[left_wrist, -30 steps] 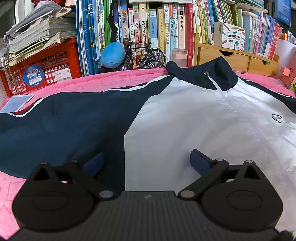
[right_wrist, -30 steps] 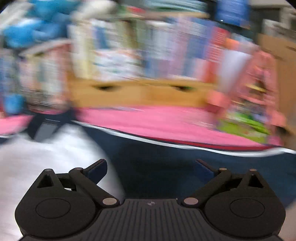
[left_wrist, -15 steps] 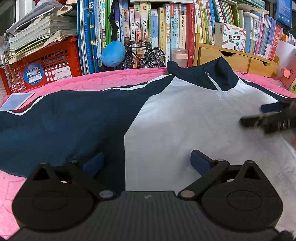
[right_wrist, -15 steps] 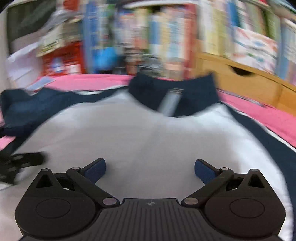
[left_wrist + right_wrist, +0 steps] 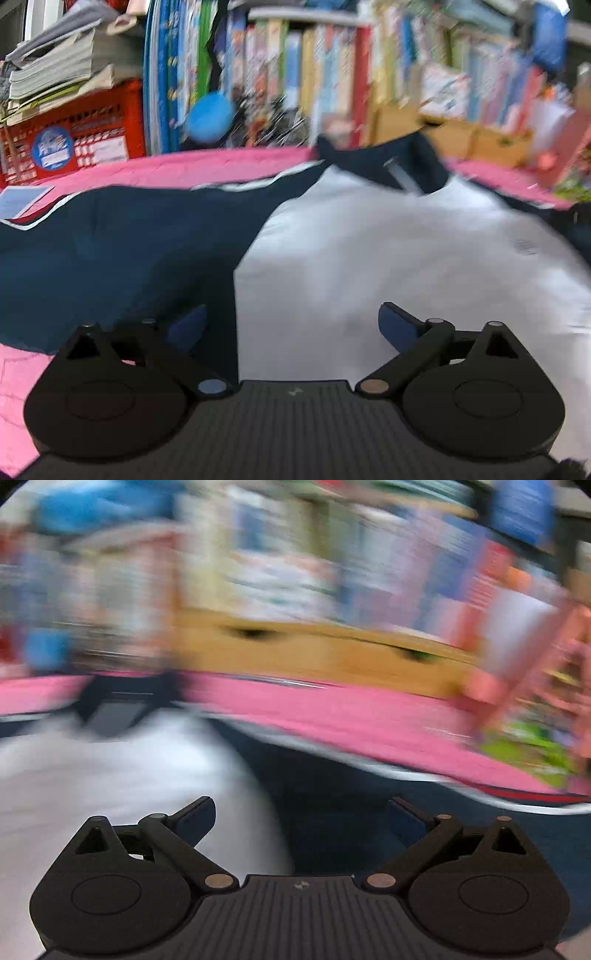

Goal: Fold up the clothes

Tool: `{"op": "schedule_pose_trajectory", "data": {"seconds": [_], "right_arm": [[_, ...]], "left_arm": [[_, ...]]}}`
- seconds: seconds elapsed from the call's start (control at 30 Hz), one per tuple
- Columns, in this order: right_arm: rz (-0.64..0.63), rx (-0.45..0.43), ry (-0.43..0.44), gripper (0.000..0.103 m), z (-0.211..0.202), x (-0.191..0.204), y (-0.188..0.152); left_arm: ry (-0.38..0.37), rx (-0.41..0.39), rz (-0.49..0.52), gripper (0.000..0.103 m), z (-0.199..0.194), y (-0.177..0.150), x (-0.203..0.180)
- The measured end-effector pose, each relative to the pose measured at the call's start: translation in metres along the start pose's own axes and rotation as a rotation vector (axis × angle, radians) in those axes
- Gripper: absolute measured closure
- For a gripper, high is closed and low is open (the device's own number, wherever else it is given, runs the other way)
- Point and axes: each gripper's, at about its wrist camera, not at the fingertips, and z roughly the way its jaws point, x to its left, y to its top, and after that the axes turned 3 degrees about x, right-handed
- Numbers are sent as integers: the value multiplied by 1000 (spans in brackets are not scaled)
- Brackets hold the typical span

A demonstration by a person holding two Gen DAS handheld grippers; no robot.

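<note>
A white jacket (image 5: 399,258) with navy sleeves and a navy collar lies spread flat on a pink cloth (image 5: 192,170). My left gripper (image 5: 291,328) hovers open over the seam between the left navy sleeve (image 5: 122,254) and the white front, holding nothing. My right gripper (image 5: 301,818) is open above the jacket's right side, where the white front (image 5: 110,775) meets the right navy sleeve (image 5: 351,797). Both views are motion-blurred, the right one heavily.
Behind the pink cloth stands a row of books (image 5: 314,81), a red crate (image 5: 77,136) with stacked papers, a blue ball (image 5: 208,118) and wooden drawers (image 5: 314,653). A pink rack (image 5: 546,672) stands at the far right.
My right gripper has swung from facing the jacket's collar and middle back to its right sleeve. The left view has shifted slightly and blurred. The jacket lies as before.
</note>
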Motion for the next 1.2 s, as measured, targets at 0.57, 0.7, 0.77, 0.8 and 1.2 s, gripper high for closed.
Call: {"op": "schedule_pose_trajectory", "data": {"seconds": [0.57, 0.7, 0.77, 0.8, 1.2], "right_arm": [[-773, -69, 473, 0, -115, 177, -58], [-885, -31, 378, 0, -102, 175, -73], [-887, -7, 372, 0, -93, 174, -83], [-884, -5, 363, 0, -92, 169, -86], [-799, 56, 191, 0, -101, 97, -117]], "left_arm": [[-556, -89, 773, 2, -140, -108, -90], [-518, -12, 825, 5, -112, -111, -99], [-541, 30, 853, 8, -98, -113, -99], [-543, 17, 898, 7, -94, -117, -97], [-421, -29, 1014, 2, -101, -138, -58]]}}
